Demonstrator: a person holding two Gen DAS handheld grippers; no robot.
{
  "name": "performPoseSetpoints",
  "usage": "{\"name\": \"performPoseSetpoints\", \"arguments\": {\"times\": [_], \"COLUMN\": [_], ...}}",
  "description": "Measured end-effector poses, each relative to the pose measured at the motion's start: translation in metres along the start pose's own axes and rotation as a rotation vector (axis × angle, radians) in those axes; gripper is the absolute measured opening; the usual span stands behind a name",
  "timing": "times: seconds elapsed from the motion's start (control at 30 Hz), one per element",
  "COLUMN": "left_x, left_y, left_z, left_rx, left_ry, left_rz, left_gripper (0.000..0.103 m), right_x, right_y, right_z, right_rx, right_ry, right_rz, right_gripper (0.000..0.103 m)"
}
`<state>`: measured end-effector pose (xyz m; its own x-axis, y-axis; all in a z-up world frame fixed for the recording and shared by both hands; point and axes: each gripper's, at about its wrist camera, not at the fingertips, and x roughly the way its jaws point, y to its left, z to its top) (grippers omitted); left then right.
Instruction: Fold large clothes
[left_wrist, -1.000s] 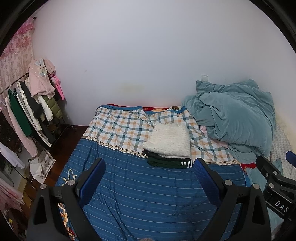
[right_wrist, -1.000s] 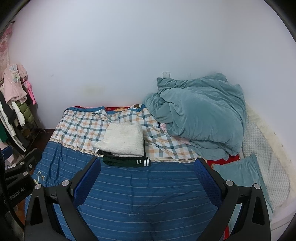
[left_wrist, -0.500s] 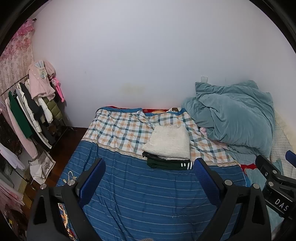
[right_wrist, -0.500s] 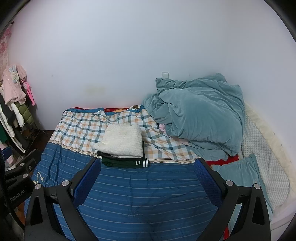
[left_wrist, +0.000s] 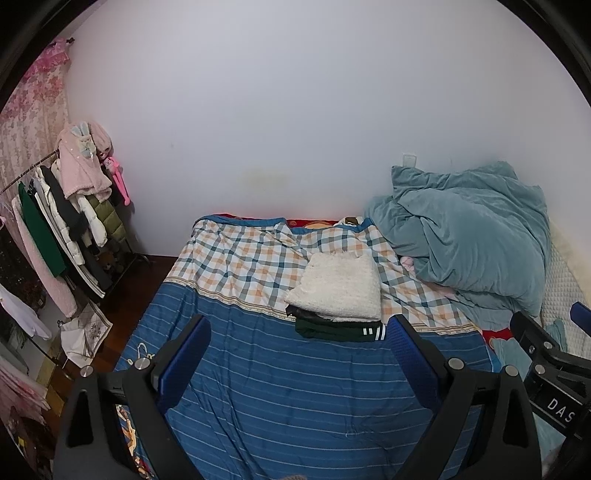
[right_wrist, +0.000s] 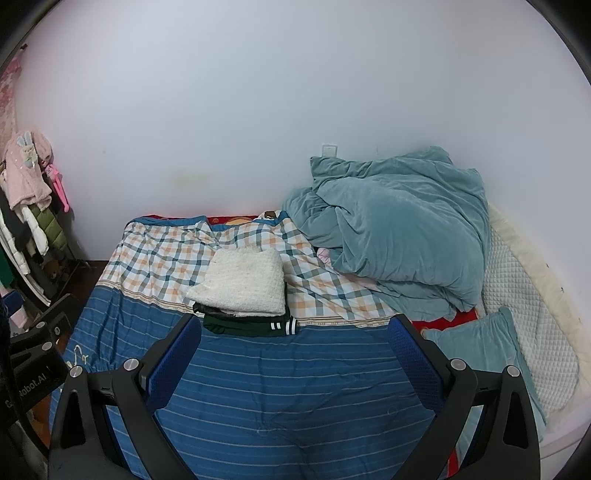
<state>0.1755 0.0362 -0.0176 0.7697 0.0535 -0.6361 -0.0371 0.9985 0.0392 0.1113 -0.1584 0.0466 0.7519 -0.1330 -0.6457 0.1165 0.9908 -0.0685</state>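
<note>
Above bed (left_wrist: 295, 387) | left tool (left_wrist: 299, 354) spread | right tool (right_wrist: 295, 350) spread | folded stack (right_wrist: 243, 291) untouched

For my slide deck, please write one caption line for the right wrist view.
Open right gripper above the striped bedsheet, facing folded clothes and a teal duvet.

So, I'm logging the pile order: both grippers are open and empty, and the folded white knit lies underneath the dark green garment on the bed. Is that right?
Not quite: the white knit lies on top of the dark green garment, as the right wrist view shows. Both the left gripper and right gripper are open and empty, as you said.
</note>
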Motion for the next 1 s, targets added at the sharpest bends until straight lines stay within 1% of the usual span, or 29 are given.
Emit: {"name": "performPoseSetpoints", "arguments": {"times": [1.0], "left_x": [-0.0039], "left_y": [0.0029], "left_z": [0.0053], "left_rx": [-0.004], "left_ry": [-0.011], "left_rz": [0.006], "left_gripper": [0.097], "right_x": [0.0000], "right_y": [0.0030], "right_z": [0.0043], "right_rx": [0.001], "right_ry": [-0.006], "right_rz": [0.001], "right_gripper": [0.102]}}
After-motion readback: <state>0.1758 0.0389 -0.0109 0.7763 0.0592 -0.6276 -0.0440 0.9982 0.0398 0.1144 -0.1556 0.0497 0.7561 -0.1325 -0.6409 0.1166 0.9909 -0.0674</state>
